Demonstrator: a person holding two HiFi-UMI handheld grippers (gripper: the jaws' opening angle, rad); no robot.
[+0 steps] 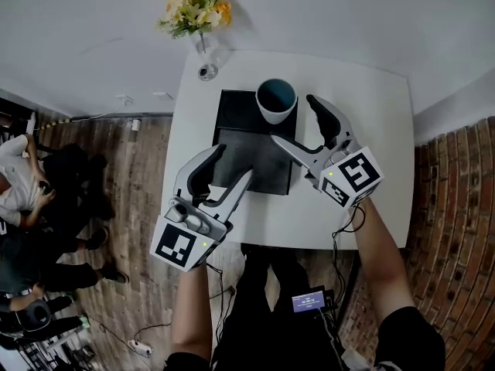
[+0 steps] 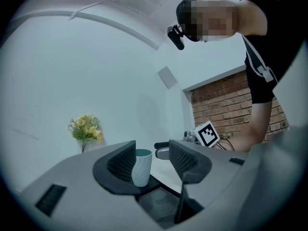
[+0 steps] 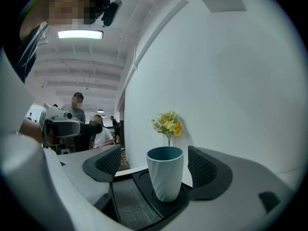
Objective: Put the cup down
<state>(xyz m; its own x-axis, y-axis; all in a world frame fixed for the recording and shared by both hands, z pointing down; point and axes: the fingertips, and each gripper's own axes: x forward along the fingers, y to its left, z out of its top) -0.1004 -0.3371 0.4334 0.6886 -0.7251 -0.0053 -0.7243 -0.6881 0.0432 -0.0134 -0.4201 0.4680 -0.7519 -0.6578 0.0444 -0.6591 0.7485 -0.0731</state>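
Room: white walls, brick to the right, plank floor, people seated off to the left.
Table: small white square tabletop (image 1: 363, 130). A glass vase of yellow flowers (image 1: 197, 14) stands at its far left corner.
Tray: black rectangular tray (image 1: 255, 168) mid-table, with a round recess at its far right corner.
Left gripper (image 1: 234, 162): jaws wide apart with nothing in them, over the tray's near left part.
Right gripper (image 1: 294, 120): jaws wide apart, one on each side of the pale spiral-ribbed handleless cup with a teal inside (image 3: 166, 172). Neither pad touches it in this gripper's own view.
Cup: upright in the tray's recess, resting on its base. It looks set down.
Handling: probably light, rigid and empty. The ribbed wall should give the pads purchase, but a knock at the rim could tip it.
Hold: mid-body, pads on opposite sides, below the rim.
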